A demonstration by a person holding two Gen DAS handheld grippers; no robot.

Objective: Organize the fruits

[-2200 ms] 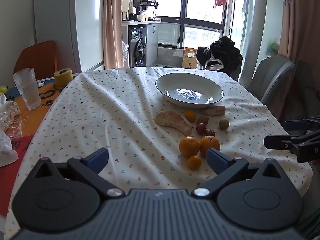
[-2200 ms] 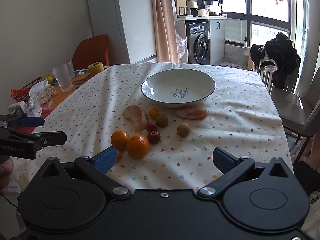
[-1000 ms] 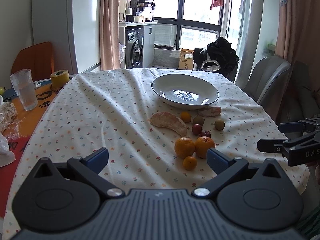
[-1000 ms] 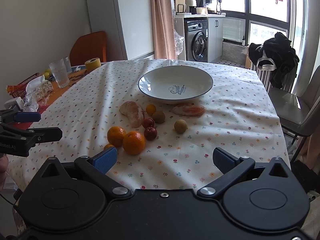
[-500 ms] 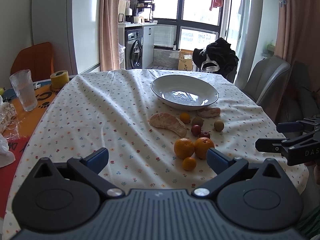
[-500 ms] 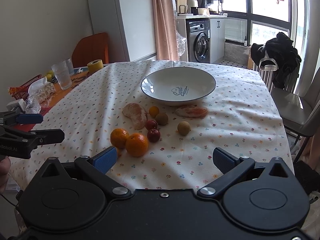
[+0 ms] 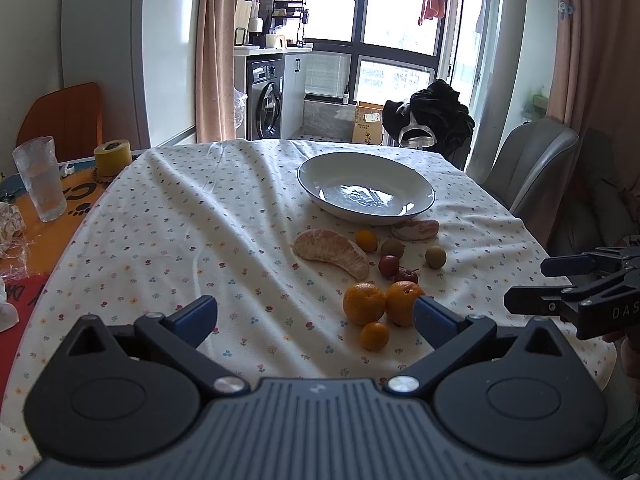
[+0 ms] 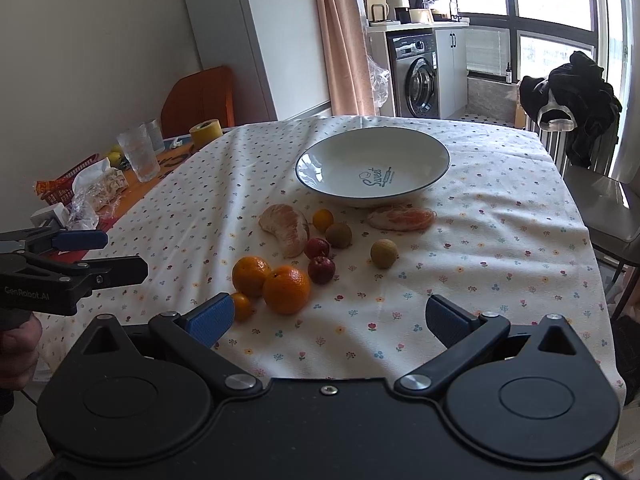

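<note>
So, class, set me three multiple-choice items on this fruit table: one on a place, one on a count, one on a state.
1. Where does the kumquat nearest the bowl lie?
A in the bowl
B between the bowl and the two oranges
C beside the glass

2. How many small red fruits lie on the tablecloth?
A two
B four
C none

3. How are the left claw and right claw?
A both shut on fruit
B one holds an orange
C both open, holding nothing

Answers: 1 B, it lies just short of the bowl's rim; 2 A, one pair is visible; 3 C, the blue tips stand apart.
</note>
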